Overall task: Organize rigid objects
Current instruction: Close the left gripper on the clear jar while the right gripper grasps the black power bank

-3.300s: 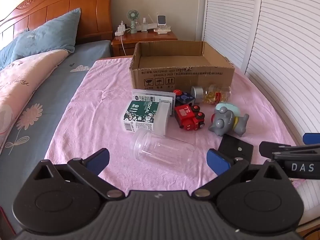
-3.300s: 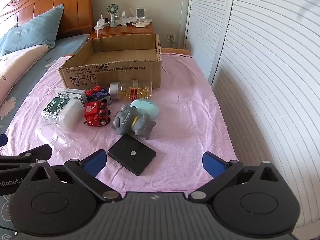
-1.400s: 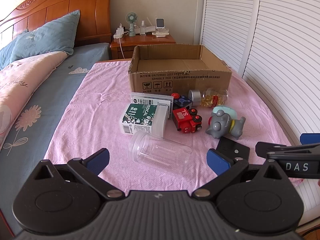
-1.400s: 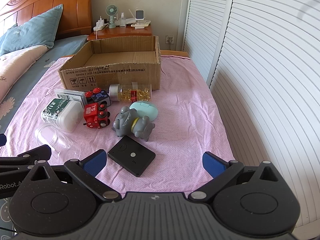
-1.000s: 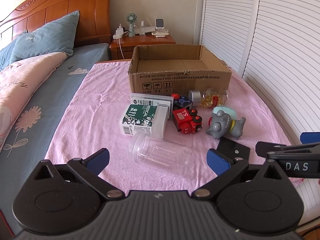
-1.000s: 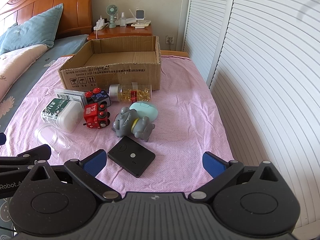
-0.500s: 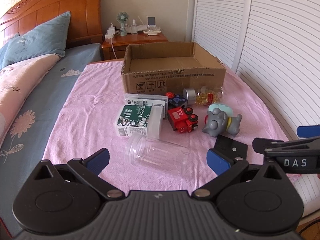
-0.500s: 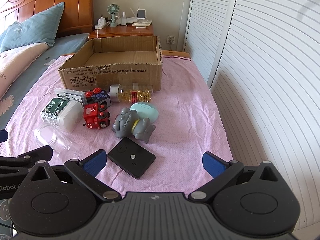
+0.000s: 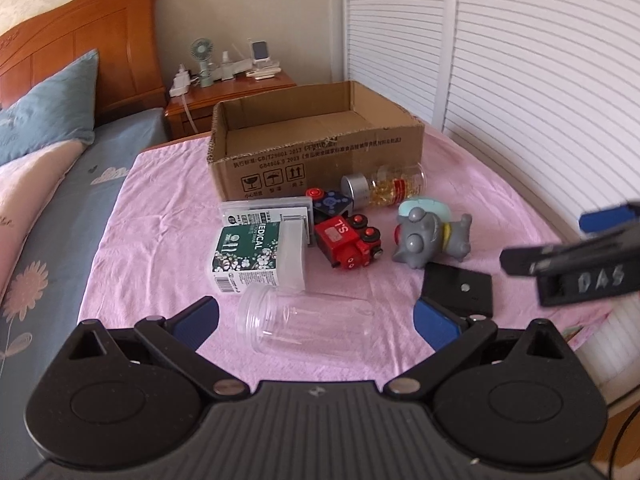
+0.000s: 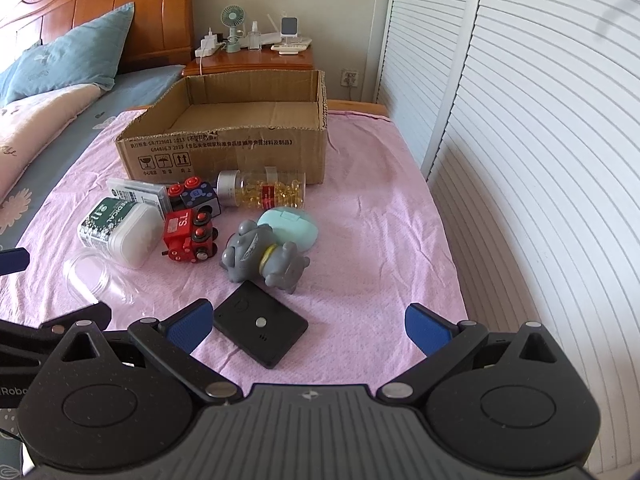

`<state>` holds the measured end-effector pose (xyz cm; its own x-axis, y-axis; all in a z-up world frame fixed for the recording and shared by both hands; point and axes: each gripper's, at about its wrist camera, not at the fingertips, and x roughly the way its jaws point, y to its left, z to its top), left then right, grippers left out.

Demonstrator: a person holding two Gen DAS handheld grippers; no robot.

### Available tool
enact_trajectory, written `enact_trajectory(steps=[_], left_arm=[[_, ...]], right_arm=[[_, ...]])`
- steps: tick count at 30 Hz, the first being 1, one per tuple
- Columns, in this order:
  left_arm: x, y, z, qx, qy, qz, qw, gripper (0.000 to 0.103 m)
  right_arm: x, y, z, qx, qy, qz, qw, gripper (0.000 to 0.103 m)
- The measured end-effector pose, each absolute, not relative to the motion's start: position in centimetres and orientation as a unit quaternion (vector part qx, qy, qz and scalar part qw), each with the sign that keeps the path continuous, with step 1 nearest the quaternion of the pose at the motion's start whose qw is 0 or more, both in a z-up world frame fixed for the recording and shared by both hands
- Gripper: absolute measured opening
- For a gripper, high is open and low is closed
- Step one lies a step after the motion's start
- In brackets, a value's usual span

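An open empty cardboard box (image 9: 320,148) (image 10: 228,148) stands on the pink cloth. In front of it lie a capsule bottle (image 9: 384,188) (image 10: 262,194), a red toy train (image 9: 347,243) (image 10: 189,237), a dark cube toy (image 9: 331,202), a green-labelled box (image 9: 256,256) (image 10: 116,230), a grey elephant toy (image 9: 428,236) (image 10: 262,258), a teal case (image 10: 290,226), a flat black device (image 9: 458,288) (image 10: 260,326) and a clear jar (image 9: 304,322) (image 10: 86,276) on its side. My left gripper (image 9: 316,318) is open, just short of the jar. My right gripper (image 10: 306,326) is open, near the black device.
A bed with blue and pink pillows (image 9: 44,120) lies to the left. A wooden nightstand (image 10: 256,62) with a small fan stands behind the box. White louvred doors (image 10: 520,160) run along the right. The cloth's right edge (image 10: 452,264) is close to the doors.
The left gripper has swung and tilted to the right and come closer to the clear jar. The right gripper has shifted only slightly. No object has moved.
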<state>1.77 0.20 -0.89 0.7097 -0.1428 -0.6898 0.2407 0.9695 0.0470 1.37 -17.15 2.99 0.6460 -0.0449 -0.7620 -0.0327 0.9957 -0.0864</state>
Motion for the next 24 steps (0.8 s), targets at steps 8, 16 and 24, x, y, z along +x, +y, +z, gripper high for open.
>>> enact_trajectory(steps=[8,16,24], left_arm=[[3.6,0.9,-3.5,0.075,0.386,-0.129,0.91,0.102],[5.3,1.2,-5.2,0.077,0.407,-0.133,0.901,0.102],[6.6,2.1,-7.0,0.064,0.431,-0.123,0.892,0.103]], right_arm=[[3.1,-18.0,1.1,-0.044,0.428,0.038,0.902,0.103],[5.0,-17.4,-0.7,-0.043,0.449,0.05,0.891,0.103],[7.0,-15.5,-2.8,-0.073,0.463,0.039,0.883,0.103]])
